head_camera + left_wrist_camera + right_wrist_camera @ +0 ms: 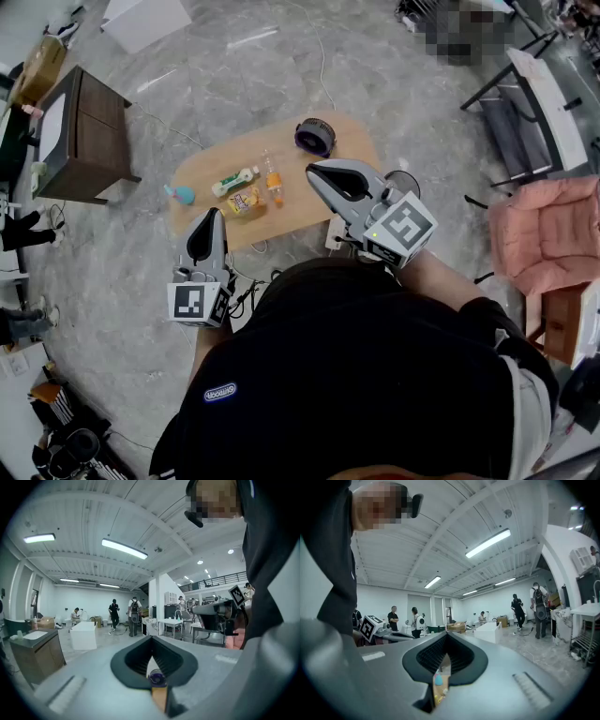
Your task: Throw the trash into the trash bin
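A low wooden table (309,220) holds the trash: a yellow snack bag (246,202), a white and green tube (234,181), a small orange bottle (273,178) and a teal item (181,194). A round purple bin (315,136) stands at the table's far edge. Both grippers are held up near the person's chest, short of the table. My left gripper (209,223) is shut and holds nothing; through its slit I glimpse the purple bin (157,678). My right gripper (319,174) is shut and empty too; the teal item (438,680) shows through its slit.
A dark wooden cabinet (80,136) stands at the left and a pink chair (548,234) at the right. A black metal frame (525,112) is at the back right. Cables trail on the marbled floor (122,272). Several people stand far across the hall.
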Demonstrator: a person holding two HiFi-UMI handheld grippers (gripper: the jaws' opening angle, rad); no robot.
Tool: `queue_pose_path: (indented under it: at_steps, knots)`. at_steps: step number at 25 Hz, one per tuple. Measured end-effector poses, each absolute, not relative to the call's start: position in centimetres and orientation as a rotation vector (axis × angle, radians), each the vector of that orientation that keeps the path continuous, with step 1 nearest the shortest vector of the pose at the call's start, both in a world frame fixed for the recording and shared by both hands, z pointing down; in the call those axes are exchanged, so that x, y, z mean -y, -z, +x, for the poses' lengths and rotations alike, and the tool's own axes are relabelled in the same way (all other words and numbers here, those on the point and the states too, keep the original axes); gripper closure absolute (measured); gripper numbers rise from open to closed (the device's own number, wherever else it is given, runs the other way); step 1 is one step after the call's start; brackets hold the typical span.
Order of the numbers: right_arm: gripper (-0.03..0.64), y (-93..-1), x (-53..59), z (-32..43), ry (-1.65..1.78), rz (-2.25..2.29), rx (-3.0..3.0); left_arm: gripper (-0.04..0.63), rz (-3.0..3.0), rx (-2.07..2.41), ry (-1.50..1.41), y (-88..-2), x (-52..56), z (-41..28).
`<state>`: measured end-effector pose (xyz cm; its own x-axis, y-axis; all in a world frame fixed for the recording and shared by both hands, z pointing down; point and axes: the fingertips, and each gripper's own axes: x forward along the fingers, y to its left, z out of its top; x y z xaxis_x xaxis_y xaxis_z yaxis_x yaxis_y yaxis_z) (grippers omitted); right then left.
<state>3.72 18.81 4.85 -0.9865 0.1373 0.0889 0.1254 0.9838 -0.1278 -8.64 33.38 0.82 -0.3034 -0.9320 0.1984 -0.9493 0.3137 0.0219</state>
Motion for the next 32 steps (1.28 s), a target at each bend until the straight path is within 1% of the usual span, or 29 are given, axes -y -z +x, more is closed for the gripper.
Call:
queue_pose_path:
  at_steps: [2,4,13,15,18,19,20,21,26,30,32]
  knots:
    - [0.589,-0.3,-19.2,2.6,-0.180,-0.208,3.048,0.595,1.733,2.400,-0.143,-0.9,-33.4,-8.5]
    - [0.589,2.4,-19.3,2.0,-0.176,-0.211,3.082,0.595,1.735,2.399,-0.138,-1.0,-33.2,-8.4]
    - [0.588,3.0,-17.7,2.7,-0.256,-0.142,3.118,0.595,1.752,2.404,-0.104,-0.8,-31.8,-7.9]
    - [0.588,2.7,-17.1,3.2,-0.226,-0.116,3.132,0.591,1.736,2.404,-0.121,-1.4,-31.7,-7.9]
    - [0.582,1.8,-16.3,3.9,-0.138,-0.091,3.134,0.531,1.709,2.422,-0.148,-2.1,-31.3,-8.1]
    - [0.517,1.5,-16.1,4.0,-0.138,-0.096,3.126,0.501,1.711,2.430,-0.148,-2.1,-31.0,-8.0]
    - [0.428,1.2,-15.9,4.1,-0.155,-0.099,3.116,0.474,1.710,2.438,-0.157,-2.4,-30.8,-7.9]
    - [0.389,0.8,-15.5,4.2,-0.181,-0.099,3.103,0.456,1.703,2.444,-0.175,-2.7,-30.7,-7.8]
    - [0.324,-3.4,-12.4,5.8,-0.295,-0.109,3.011,0.436,1.564,2.502,-0.251,-4.0,-30.2,-6.2]
    - [0.289,-8.2,-10.6,5.5,-0.343,-0.142,2.898,0.434,1.486,2.584,-0.323,-4.7,-30.6,-4.1]
    - [0.287,-11.7,-10.2,4.6,-0.341,-0.133,2.826,0.435,1.467,2.597,-0.347,-5.4,-31.0,-3.6]
